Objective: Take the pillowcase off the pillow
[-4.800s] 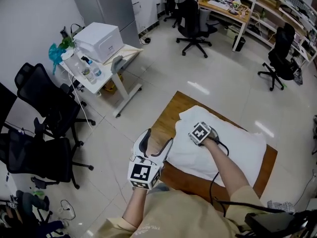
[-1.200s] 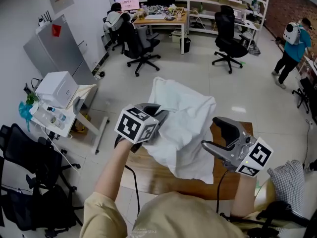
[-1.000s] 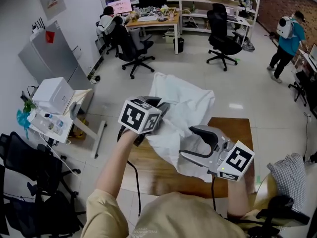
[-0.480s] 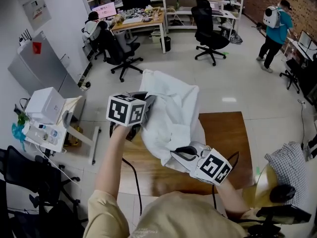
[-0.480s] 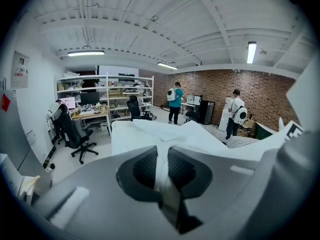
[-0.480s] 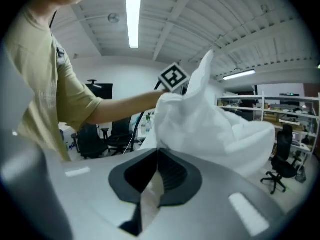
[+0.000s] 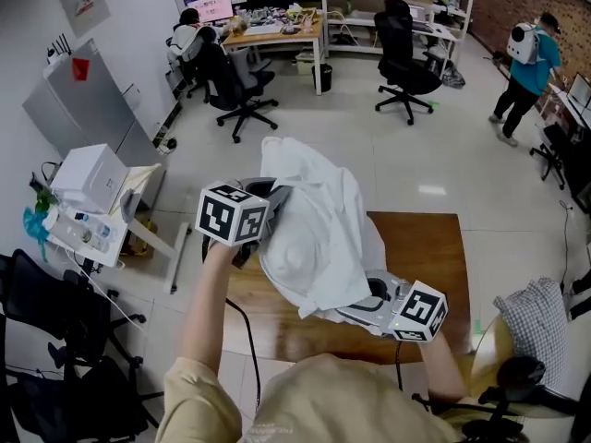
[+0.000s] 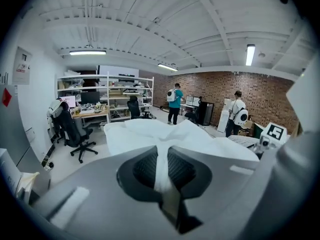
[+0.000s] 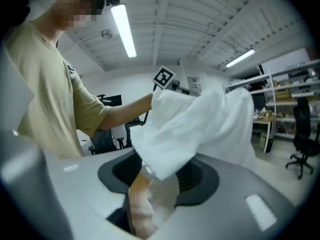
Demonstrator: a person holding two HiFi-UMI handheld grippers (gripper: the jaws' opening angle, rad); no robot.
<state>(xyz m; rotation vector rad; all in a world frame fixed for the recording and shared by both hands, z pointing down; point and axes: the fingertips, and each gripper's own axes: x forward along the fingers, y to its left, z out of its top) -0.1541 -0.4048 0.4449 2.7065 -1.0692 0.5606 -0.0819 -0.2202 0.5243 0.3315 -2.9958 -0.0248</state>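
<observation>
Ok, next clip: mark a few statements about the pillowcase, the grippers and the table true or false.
1. The left gripper is shut on the white pillowcase. True.
2. The pillowcase lies flat on the wooden table. False: it hangs above the table, held up.
3. The right gripper is well clear of the fabric. False: its jaws have just been opening, with the pillowcase's lower edge between them.
4. A person in a teal shirt stands in the background. True.
</observation>
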